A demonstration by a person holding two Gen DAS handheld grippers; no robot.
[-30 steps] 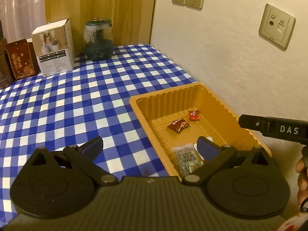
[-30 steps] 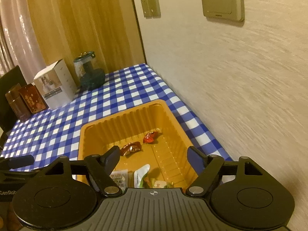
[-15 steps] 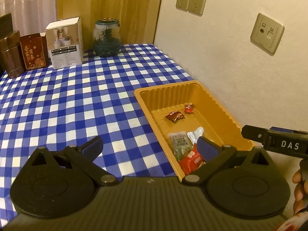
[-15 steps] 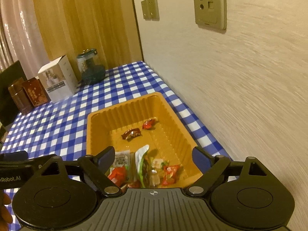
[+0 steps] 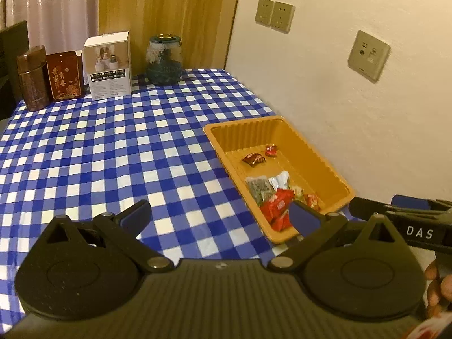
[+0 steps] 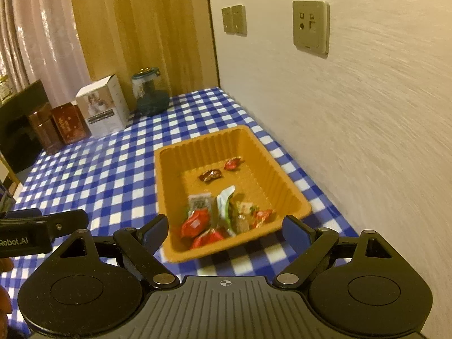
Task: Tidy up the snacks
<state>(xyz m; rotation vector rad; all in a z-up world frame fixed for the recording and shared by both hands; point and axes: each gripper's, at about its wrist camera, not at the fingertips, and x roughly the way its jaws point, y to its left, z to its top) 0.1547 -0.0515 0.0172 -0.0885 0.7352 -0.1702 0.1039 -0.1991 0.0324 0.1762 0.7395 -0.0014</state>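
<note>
An orange ribbed tray [image 5: 322, 166] stands on the blue checked cloth by the wall. It holds several wrapped snacks. Red packets [image 5: 278, 206] and a grey-green sachet [image 5: 260, 189] lie at its near end. A brown candy [image 5: 253, 158] and a small red candy [image 5: 271, 150] lie farther in. My left gripper [image 5: 220, 216] hangs open and empty over the cloth, left of the tray's near corner. My right gripper [image 6: 226, 229] is open and empty, above and just short of the tray [image 6: 163, 175], with the red packets [image 6: 196, 221] ahead of it.
Along the back edge stand a brown tin [image 5: 32, 79], a red box [image 5: 65, 76], a white carton [image 5: 108, 66] and a glass jar [image 5: 163, 59]. The wall with sockets [image 5: 368, 55] runs close along the tray's right side. A hand [image 5: 438, 285] shows at the lower right.
Both grippers have drawn back and risen away from the tray, so its near end and the red packets have come into view. The right jaws stand a little wider than a second ago.
</note>
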